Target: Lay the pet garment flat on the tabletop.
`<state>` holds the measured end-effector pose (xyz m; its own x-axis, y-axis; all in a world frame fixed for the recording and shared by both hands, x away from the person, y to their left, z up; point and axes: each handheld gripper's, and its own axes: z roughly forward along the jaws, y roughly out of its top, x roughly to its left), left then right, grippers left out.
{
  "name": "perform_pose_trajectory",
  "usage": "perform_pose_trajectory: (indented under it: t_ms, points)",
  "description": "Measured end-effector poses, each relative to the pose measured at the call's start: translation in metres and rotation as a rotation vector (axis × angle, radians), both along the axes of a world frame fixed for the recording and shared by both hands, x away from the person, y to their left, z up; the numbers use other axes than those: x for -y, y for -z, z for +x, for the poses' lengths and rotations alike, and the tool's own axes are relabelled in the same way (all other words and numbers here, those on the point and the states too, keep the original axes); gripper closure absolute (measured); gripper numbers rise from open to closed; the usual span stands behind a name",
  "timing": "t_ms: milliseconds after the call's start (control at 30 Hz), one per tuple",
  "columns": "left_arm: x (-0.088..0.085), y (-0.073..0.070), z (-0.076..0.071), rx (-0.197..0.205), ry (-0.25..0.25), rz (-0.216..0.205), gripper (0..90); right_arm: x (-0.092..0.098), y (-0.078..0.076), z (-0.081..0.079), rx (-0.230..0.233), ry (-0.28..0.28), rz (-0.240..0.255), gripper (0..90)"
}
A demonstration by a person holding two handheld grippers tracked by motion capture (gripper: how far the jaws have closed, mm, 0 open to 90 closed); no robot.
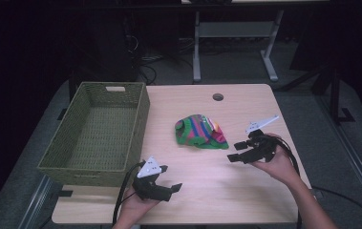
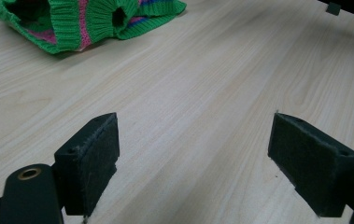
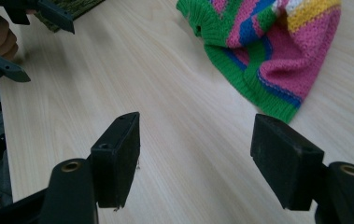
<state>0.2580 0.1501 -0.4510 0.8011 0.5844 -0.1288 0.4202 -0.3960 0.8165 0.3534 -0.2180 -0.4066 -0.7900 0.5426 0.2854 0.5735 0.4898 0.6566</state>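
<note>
A crumpled knitted garment (image 1: 201, 132) in green, pink, blue and yellow stripes lies on the light wooden table (image 1: 202, 195), right of centre. My right gripper (image 1: 233, 150) hovers just right of it, jaws open and bare, pointing left toward the cloth's lower edge (image 3: 263, 60). Its own view has the gripper (image 3: 195, 156) above bare wood with the garment ahead on the right. My left gripper (image 1: 170, 177) rests near the front edge, by the basket's corner, open with nothing between its pads (image 2: 193, 163). The garment (image 2: 86, 21) lies far ahead of it.
A green woven basket (image 1: 54, 157), with nothing in it, stands on the table's left half. A round cable hole (image 1: 218, 97) sits at the table's far edge. Beyond the table are dark floor, cables and the legs of another desk (image 1: 196, 47).
</note>
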Motion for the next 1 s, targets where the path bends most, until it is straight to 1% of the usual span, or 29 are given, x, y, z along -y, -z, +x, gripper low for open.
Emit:
perform_pose_trajectory:
  t_ms: [33, 100, 333, 367, 433, 500, 533, 567, 633, 767, 800, 900, 1000]
  points:
    - [0.000, 0.000, 0.000, -0.003, 0.003, 0.008, 16.3, -0.004, -0.002, 0.004, 0.003, -0.008, -0.005, 32.7]
    - [0.000, 0.000, -0.001, -0.001, 0.003, 0.012, 16.3, -0.008, -0.005, 0.007, 0.003, -0.015, -0.010, 32.6]
    - [0.000, -0.001, -0.002, 0.006, 0.004, 0.007, 16.3, -0.026, -0.015, 0.022, 0.014, -0.034, -0.032, 32.6]
    - [0.000, -0.001, -0.001, 0.008, 0.005, 0.007, 16.3, -0.026, -0.015, 0.022, 0.014, -0.034, -0.032, 32.6]
    - [0.000, -0.001, -0.001, 0.006, 0.008, 0.011, 16.3, -0.034, -0.018, 0.031, 0.002, -0.039, -0.030, 33.2]
    - [0.001, -0.001, -0.001, 0.003, 0.009, 0.011, 16.3, -0.038, -0.019, 0.035, -0.007, -0.046, -0.034, 33.3]
    - [0.000, -0.001, -0.001, 0.005, 0.012, 0.016, 16.3, -0.041, -0.019, 0.038, -0.005, -0.049, -0.053, 33.3]
    - [0.000, -0.001, -0.001, 0.005, 0.012, 0.017, 16.3, -0.043, -0.020, 0.040, -0.008, -0.046, -0.058, 33.3]
    - [0.000, 0.000, -0.001, 0.006, 0.012, 0.022, 16.3, -0.046, -0.021, 0.045, -0.014, -0.046, -0.051, 33.3]
    - [-0.001, -0.001, -0.002, 0.009, 0.007, 0.009, 16.3, -0.050, -0.025, 0.053, -0.016, -0.037, -0.041, 33.3]
    - [-0.001, -0.002, -0.001, 0.010, 0.007, 0.008, 16.3, -0.052, -0.025, 0.055, -0.010, -0.033, -0.047, 33.3]
    - [-0.001, -0.002, -0.001, 0.006, 0.006, -0.006, 16.3, -0.056, -0.024, 0.062, -0.018, -0.023, -0.063, 33.3]
    - [-0.001, -0.001, 0.000, 0.005, 0.011, 0.002, 16.3, -0.058, -0.024, 0.066, -0.020, -0.021, -0.072, 33.3]
